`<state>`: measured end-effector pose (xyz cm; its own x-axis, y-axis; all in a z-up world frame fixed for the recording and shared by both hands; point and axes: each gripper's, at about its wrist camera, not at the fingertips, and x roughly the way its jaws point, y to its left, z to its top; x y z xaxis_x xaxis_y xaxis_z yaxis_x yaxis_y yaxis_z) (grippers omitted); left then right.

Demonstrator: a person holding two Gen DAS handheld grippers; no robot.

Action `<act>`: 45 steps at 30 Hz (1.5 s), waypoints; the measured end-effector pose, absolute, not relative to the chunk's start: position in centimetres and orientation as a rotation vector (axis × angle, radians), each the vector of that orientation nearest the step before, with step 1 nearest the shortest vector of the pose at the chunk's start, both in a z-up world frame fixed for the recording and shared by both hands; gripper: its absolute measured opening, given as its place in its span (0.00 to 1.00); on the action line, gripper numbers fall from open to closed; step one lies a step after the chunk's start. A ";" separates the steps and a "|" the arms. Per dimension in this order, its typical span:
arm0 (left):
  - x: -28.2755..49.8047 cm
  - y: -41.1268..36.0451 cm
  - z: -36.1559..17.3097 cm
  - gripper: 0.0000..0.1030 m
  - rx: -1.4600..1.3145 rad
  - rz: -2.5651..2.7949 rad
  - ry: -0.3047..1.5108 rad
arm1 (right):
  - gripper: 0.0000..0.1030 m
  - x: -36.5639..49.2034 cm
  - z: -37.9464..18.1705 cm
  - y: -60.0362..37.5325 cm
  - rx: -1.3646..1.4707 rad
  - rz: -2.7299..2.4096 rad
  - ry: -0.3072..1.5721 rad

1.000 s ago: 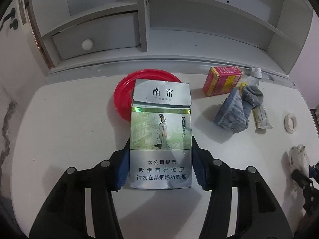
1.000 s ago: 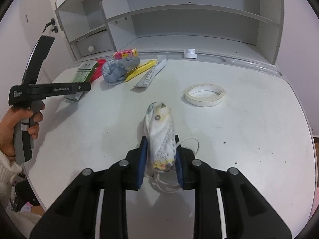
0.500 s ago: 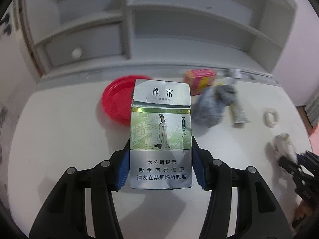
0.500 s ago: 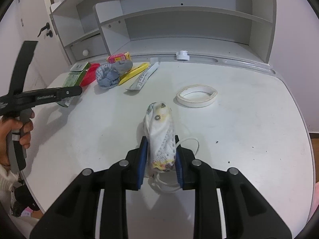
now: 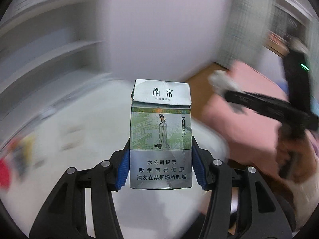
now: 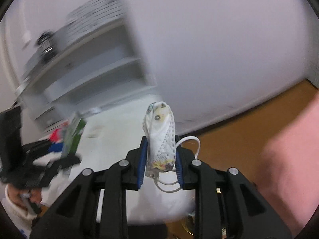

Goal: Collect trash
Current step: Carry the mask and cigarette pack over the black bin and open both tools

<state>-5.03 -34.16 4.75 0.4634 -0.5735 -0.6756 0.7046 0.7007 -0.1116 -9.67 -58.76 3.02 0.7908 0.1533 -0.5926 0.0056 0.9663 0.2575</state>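
Observation:
My left gripper (image 5: 160, 170) is shut on a silver and green cigarette pack (image 5: 160, 131) and holds it up above the white table (image 5: 83, 131). My right gripper (image 6: 160, 167) is shut on a crumpled patterned face mask (image 6: 160, 133) with white ear loops, lifted off the table. In the right wrist view the left gripper (image 6: 65, 163) with the pack (image 6: 73, 135) shows at the left. In the left wrist view the right gripper (image 5: 231, 95) with the mask (image 5: 220, 81) shows at the upper right. Both views are blurred by motion.
The white shelf unit (image 6: 83, 73) stands behind the table. A brown floor (image 6: 229, 137) and a pink blurred shape (image 6: 289, 159) lie to the right of the table. A red blur (image 5: 4, 171) lies at the table's left edge.
Both grippers have lifted off the table and swung to the right with their objects. The red plate, sock and tape have slid out of view to the left.

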 end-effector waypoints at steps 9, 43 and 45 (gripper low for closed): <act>-12.6 -52.4 -3.7 0.51 0.454 -1.128 0.900 | 0.25 -17.0 -8.0 -73.2 0.482 -0.191 0.872; -12.2 -59.7 -14.5 0.92 0.450 -1.163 1.043 | 0.88 -18.4 -21.2 -82.3 0.947 -0.423 0.967; -14.1 -58.9 -8.2 0.92 0.419 -1.252 0.876 | 0.93 -20.3 -15.1 -82.6 0.824 -0.511 0.842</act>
<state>-14.07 -58.92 -8.23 0.0571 -0.6420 -0.7645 0.9385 0.2957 -0.1783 -20.33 -82.57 -15.10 0.5781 -0.0797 -0.8120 0.6834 0.5910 0.4285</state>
